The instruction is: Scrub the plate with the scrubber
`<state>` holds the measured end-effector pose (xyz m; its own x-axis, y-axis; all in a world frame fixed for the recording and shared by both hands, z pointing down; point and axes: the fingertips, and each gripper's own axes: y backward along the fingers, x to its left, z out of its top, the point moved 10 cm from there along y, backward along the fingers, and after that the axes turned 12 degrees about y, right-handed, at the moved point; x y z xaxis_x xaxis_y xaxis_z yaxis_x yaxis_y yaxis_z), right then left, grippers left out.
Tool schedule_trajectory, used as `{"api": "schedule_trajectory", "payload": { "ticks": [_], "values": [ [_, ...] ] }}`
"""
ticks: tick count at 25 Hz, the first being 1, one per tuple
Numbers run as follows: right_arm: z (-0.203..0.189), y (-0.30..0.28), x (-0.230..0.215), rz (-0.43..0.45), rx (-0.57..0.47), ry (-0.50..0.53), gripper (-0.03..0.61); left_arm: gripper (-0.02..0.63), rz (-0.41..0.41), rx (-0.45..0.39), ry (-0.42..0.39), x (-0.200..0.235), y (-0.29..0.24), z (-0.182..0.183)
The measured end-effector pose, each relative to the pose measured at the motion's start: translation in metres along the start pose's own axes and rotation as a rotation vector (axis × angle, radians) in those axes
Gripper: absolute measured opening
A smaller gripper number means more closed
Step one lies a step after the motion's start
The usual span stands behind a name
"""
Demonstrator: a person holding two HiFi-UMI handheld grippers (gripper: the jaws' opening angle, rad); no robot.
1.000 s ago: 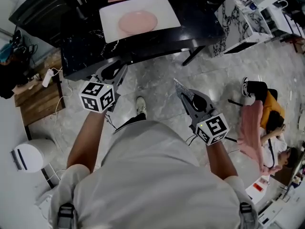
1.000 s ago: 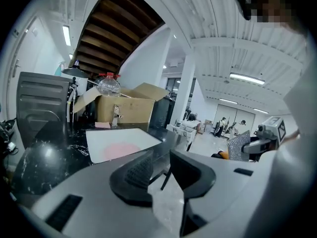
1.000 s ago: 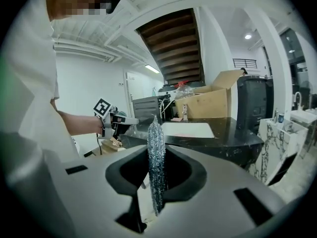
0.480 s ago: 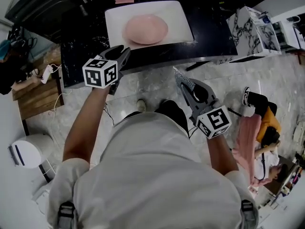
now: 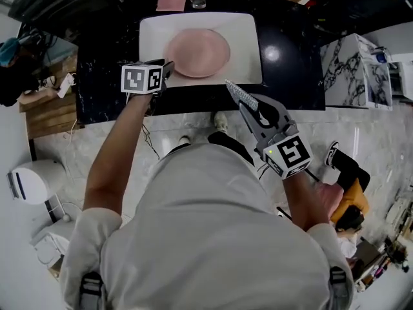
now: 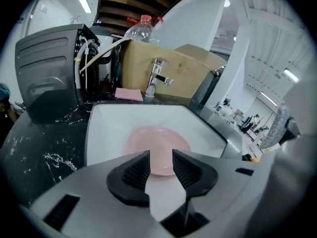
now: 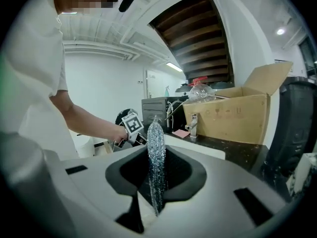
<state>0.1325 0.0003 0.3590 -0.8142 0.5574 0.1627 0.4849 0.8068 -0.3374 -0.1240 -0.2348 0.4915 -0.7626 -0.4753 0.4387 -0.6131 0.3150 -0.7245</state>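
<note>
Our left gripper (image 6: 161, 156) hangs by the near left corner of the white sink (image 5: 151, 37). Its jaws are apart, just opened wider, with nothing between them. We see the pink plate (image 5: 198, 52) lying in the sink, at 2 o'clock from it. At 5 o'clock from the plate, our right gripper (image 5: 250, 108) squeezes the sparkly scrubber (image 5: 236, 93).

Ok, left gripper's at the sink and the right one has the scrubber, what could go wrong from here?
The plate lies loose in the sink. The left gripper has just been opening its jaws and has nothing between them, so scrubbing before it grips the rim could make the plate slide. The right gripper pinches the thin scrubber edge-on, with much of it sticking out past the jaws. Pressing hard might fold it or twist it free.
</note>
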Motion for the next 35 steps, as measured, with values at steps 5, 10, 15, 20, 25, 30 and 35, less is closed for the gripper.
{"api": "schedule_trajectory", "payload": {
  "ticks": [5,10,15,20,25,30,35],
  "values": [
    [-0.012,-0.018,-0.055,0.084,-0.011,0.039,0.078,0.146,0.122,0.072,0.054,0.016,-0.044,0.011],
    [-0.025,-0.027,-0.092,0.139,-0.005,0.000,0.078,0.150,0.186,0.138,0.140,0.031,-0.077,0.012],
    [-0.039,-0.034,-0.119,0.207,0.018,-0.002,0.078,0.156,0.259,0.194,0.190,0.047,-0.098,0.015],
    [-0.049,-0.039,-0.141,0.240,0.023,-0.001,0.078,0.156,0.286,0.224,0.230,0.061,-0.113,0.014],
    [-0.057,-0.041,-0.158,0.253,0.044,-0.021,0.078,0.155,0.304,0.264,0.272,0.073,-0.127,0.010],
    [-0.065,-0.045,-0.170,0.256,0.050,-0.018,0.078,0.121,0.317,0.311,0.279,0.075,-0.142,0.011],
    [-0.069,-0.053,-0.175,0.264,0.050,-0.025,0.078,0.055,0.302,0.324,0.317,0.077,-0.148,0.010]
  ]
}}
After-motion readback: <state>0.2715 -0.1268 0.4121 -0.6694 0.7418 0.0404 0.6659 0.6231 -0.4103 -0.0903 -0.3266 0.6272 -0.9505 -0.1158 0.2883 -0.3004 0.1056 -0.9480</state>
